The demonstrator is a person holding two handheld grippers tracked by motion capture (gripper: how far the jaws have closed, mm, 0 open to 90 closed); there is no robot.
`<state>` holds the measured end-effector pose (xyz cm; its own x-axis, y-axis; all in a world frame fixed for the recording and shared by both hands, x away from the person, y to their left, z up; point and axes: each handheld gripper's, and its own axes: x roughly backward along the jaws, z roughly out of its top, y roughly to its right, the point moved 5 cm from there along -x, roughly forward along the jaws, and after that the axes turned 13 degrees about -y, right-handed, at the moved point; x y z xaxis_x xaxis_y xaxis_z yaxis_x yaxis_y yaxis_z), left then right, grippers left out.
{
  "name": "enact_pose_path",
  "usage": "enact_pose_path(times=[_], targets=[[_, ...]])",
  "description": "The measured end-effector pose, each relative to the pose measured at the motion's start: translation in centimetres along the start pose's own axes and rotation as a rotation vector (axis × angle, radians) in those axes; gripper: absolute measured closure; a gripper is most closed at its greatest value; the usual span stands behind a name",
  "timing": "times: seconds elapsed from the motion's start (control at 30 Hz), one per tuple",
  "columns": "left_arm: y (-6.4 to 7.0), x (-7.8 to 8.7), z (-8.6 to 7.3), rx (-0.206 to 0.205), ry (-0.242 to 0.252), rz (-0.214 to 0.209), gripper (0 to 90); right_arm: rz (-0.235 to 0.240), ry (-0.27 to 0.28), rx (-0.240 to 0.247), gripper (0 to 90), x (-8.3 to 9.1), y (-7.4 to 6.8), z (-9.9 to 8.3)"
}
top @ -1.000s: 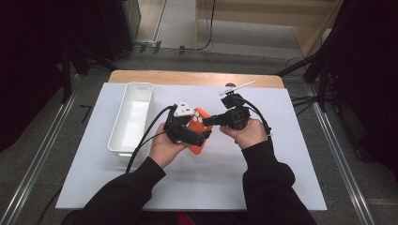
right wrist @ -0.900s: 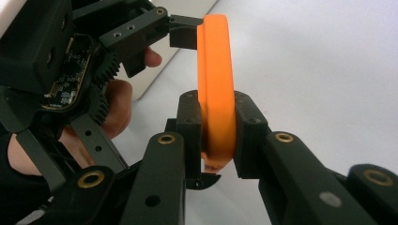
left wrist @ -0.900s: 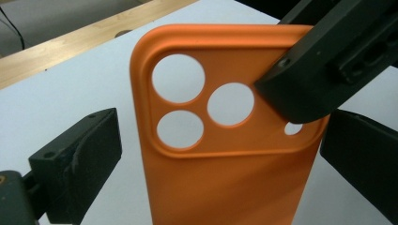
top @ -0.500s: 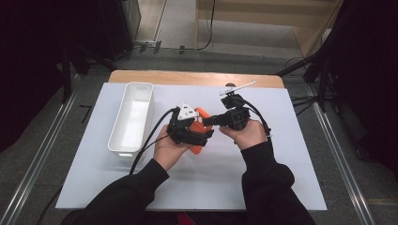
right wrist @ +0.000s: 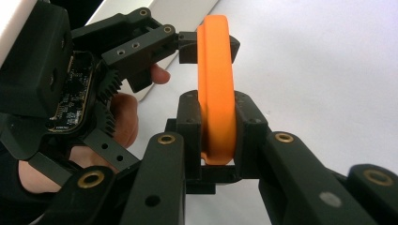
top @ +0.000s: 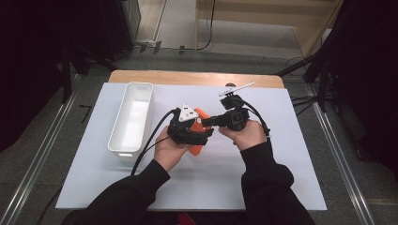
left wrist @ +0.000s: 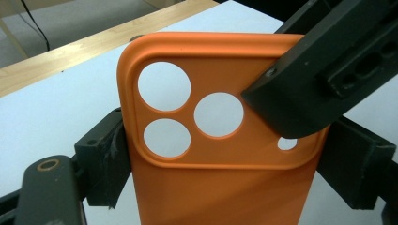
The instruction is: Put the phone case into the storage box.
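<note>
Left hand-held gripper (top: 199, 132) clamped on the two long edges of the orange phone case (left wrist: 220, 140), pads pressing in from either side below the camera cut-outs; right hand-held gripper (top: 212, 121) clamped across the case's thickness at one corner, one black jaw lying over the face beside the small hole, seen edge-on in the right gripper view (right wrist: 217, 136); case held clear of the white tabletop (top: 263, 187), near the middle, between both hands.

Compared with a second ago, shifted slightly toward the near side and the left, hands drawn closer together; case turned a little flatter under the left hand (top: 171, 150); right hand (top: 245, 136) close in beside it. Probably means a two-handed hold now secured, ready for flexing, passing across, or carrying toward a container; no release yet.

White bin (top: 133, 119) standing at the left of the tabletop, well apart from the case; interior bare, nothing lying in it so far as visible. Small white-and-black object (top: 232, 90) at the far edge, untouched; too small to identify.
</note>
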<state>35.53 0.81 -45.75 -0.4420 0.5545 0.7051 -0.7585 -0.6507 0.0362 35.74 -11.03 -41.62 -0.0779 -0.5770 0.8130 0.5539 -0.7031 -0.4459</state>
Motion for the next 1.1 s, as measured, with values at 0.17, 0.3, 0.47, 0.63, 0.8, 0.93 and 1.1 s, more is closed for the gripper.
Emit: enact_pose_path(times=[0.17, 0.3, 0.47, 0.63, 0.8, 0.93, 1.1], targets=[[0.0, 0.2, 0.1, -0.003, -0.015, -0.008, 16.1, 0.005, 0.003, 0.002, 74.0, 0.1, -0.1, 0.0], [0.0, 0.3, 0.2, 0.003, -0.023, -0.024, 16.3, 0.01, -0.001, 0.011, 73.8, 0.1, -0.1, 0.0], [0.1, 0.5, 0.4, 0.001, -0.024, -0.036, 16.3, 0.015, 0.005, 0.016, 73.4, 0.4, -0.3, -0.1], [0.1, 0.7, 0.4, -0.003, -0.032, -0.045, 16.3, 0.022, 0.003, 0.021, 72.3, 0.6, -0.3, -0.1], [0.0, 0.6, 0.3, -0.007, -0.044, -0.042, 16.3, 0.017, 0.028, 0.037, 65.1, 1.2, -0.4, -0.1], [0.0, 0.6, 0.3, -0.009, -0.05, -0.045, 16.3, 0.007, 0.047, 0.054, 60.5, 2.0, -0.4, -0.1], [-0.1, 0.7, 0.3, -0.005, -0.051, -0.049, 16.3, -0.004, 0.067, 0.068, 55.5, 2.9, -0.4, -0.2]])
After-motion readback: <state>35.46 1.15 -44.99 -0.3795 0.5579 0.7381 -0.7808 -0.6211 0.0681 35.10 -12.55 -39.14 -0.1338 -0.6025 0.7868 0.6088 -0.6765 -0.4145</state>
